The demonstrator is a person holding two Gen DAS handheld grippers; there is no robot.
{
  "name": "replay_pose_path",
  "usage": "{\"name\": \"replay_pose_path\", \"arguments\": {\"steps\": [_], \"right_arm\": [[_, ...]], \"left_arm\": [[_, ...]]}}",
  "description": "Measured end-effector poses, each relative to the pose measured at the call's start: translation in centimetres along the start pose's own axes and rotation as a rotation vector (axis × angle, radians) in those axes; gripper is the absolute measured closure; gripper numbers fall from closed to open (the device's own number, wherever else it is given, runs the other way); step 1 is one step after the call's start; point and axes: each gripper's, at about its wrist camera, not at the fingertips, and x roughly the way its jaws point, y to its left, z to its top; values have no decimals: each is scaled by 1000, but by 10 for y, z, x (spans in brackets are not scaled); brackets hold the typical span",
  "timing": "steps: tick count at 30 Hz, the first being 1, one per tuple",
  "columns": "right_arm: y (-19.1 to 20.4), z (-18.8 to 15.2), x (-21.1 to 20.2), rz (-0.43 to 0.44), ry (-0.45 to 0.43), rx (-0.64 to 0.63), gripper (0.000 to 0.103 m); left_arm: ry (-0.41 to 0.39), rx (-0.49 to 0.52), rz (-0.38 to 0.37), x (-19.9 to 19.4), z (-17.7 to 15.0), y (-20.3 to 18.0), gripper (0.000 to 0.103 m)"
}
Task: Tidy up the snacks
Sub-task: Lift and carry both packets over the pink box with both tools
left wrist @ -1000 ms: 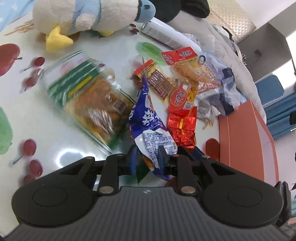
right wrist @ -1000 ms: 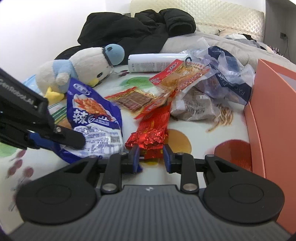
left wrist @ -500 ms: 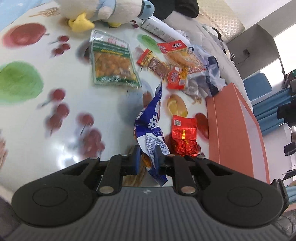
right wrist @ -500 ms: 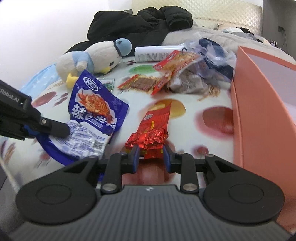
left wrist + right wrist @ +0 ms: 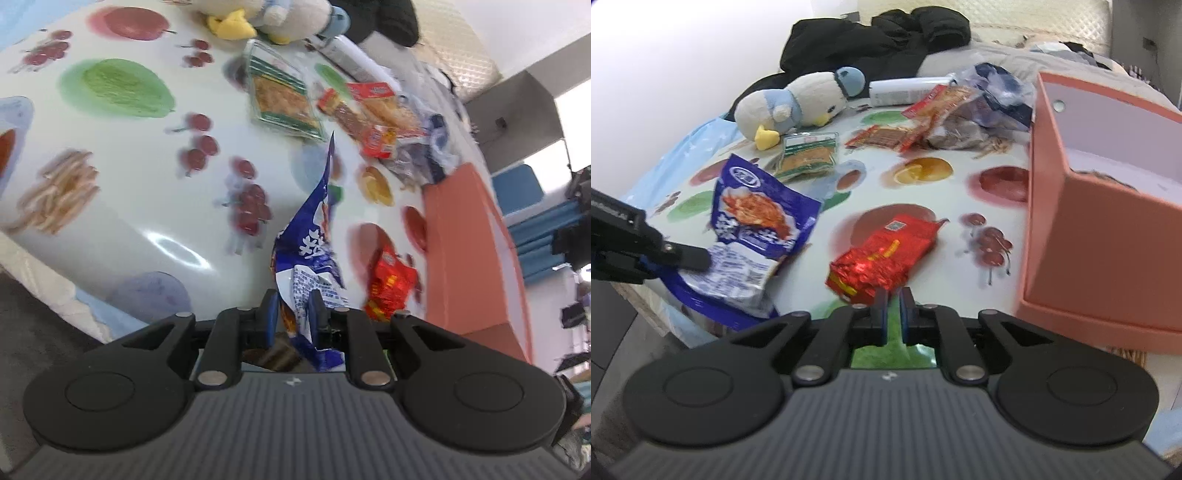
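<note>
Both grippers pulled back toward the table's near edge. The left gripper [image 5: 291, 308] pinches the blue snack bag [image 5: 757, 236]; the right gripper [image 5: 893, 308], jaws just squeezed nearly together, pinches the red foil pack [image 5: 882, 258] lying beside the orange box [image 5: 1086, 229].

The fruit-printed tablecloth [image 5: 960, 206] is bare in its middle and near its front edge, so a gripper can pass there. The orange box [image 5: 1082, 229] blocks the right edge with its tall wall. Along the back edge, a pile of snack packets [image 5: 923, 122] and a plush penguin [image 5: 798, 107] stand in the way.
</note>
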Motion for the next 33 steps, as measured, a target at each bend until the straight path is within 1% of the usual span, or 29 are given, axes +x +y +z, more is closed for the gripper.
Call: {"name": "replay_pose_path", "arguments": {"steps": [1,2,3,4,5,7,9,11,13,15,17,20,22,24,28,30,33], "right_arm": [[-3,0,1,-1,2,15,94],[-4,0,1,-3,-1,24,92],[-5,2,0,-4,-10,36,92],[-5,3,-1,-6,-24,46,91],[-5,4,-3,-5,-35,56,91],[-3,5,-3,0,-43,68,86],[-1,6,-1,-10,-47,83,44],[3,4,2,-11,-67,93,28],[9,5,7,-12,-63,94,28],[14,5,16,-16,-54,99,28],[19,5,26,-19,-43,97,28],[25,4,38,-42,-37,48,28],[27,3,44,-58,-35,6,29],[25,2,43,-64,-41,-7,38],[21,1,38,-67,-35,-10,40],[20,-1,34,-70,-30,-20,40],[18,-4,28,-65,-26,-27,40]], "left_arm": [[-4,2,16,0,1,0,82],[-2,7,32,1,2,0,69],[-1,10,44,1,4,-1,43],[-3,8,51,1,5,-1,32],[-14,14,44,0,5,-2,24],[-32,43,24,-3,5,-6,22],[-33,57,21,-4,6,-10,18],[-41,74,26,-4,6,-15,15],[-52,100,44,-4,4,-20,14],[-50,108,57,-2,3,-23,10],[-46,119,67,0,1,-25,10],[-50,145,103,4,-2,-31,10],[-55,160,108,5,-3,-34,10],[-57,182,107,6,-4,-39,9],[-63,252,157,12,-9,-53,9],[-63,281,160,15,-11,-58,9],[-79,380,209,22,-19,-72,9]]}}
